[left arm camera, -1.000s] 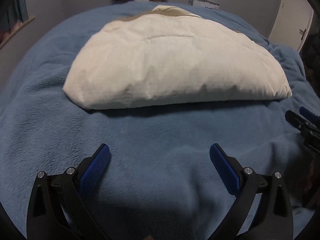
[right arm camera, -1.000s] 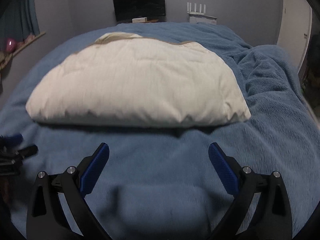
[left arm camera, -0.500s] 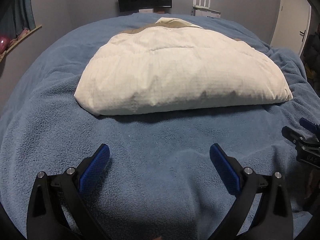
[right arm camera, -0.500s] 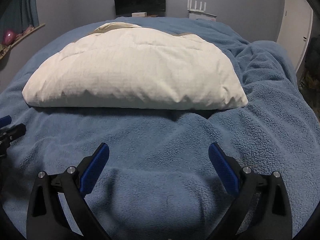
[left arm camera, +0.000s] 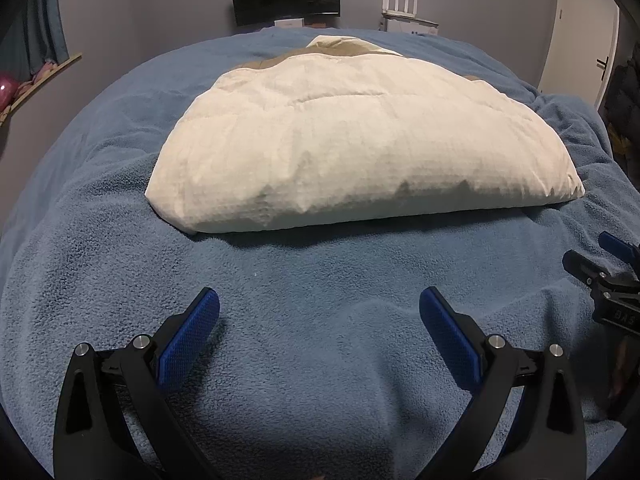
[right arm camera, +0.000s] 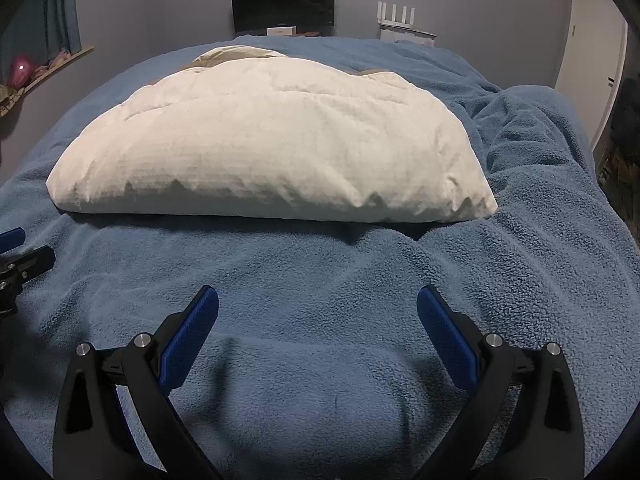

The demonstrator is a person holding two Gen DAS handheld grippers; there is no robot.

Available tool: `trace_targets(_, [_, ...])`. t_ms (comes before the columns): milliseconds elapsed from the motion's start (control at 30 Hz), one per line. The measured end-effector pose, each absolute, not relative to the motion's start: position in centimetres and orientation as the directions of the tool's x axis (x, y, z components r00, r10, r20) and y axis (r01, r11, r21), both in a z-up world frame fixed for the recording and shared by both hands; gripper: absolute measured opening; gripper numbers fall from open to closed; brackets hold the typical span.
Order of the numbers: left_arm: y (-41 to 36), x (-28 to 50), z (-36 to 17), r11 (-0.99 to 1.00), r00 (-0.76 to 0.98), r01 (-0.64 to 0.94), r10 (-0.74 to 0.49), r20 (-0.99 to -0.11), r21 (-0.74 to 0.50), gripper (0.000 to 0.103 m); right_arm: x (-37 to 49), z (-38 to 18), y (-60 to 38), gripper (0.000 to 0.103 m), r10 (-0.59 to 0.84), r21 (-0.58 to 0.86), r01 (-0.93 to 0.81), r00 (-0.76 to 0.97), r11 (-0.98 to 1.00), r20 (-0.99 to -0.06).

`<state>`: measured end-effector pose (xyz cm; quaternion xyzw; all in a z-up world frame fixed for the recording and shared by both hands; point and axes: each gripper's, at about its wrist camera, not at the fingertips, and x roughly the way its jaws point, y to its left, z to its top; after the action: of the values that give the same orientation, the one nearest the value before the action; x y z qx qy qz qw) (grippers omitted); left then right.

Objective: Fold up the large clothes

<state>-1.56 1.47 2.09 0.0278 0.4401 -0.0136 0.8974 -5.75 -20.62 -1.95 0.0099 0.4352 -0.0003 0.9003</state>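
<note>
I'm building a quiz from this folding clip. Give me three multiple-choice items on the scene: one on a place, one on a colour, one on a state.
1. Where does the cream padded garment lie?
A. On the blue fleece blanket
B. On the floor by the door
C. Between the left gripper's fingers

2. What colour are the gripper finger pads?
A. Red
B. Blue
C. White

3. How does the right gripper stand?
A. Shut on the garment
B. Shut on the blanket
C. Open, holding nothing

Answers:
1 A: the garment rests on the blue fleece blanket, beyond both grippers.
2 B: the textured pads on the black fingers are blue in both wrist views.
3 C: its jaws stand wide apart over bare blanket, as do those of the left gripper.
</note>
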Motion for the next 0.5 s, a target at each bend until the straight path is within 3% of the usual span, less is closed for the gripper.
trace_targets(500, [1.47, -1.55, 2.01, 0.998, 0.61, 0.048, 0.0, -0.792, 0.037, 0.096, -5.38, -2.25, -20.51, 0.095, 0.003, 0.02, 0.02, 0.612, 1.0, -0.791])
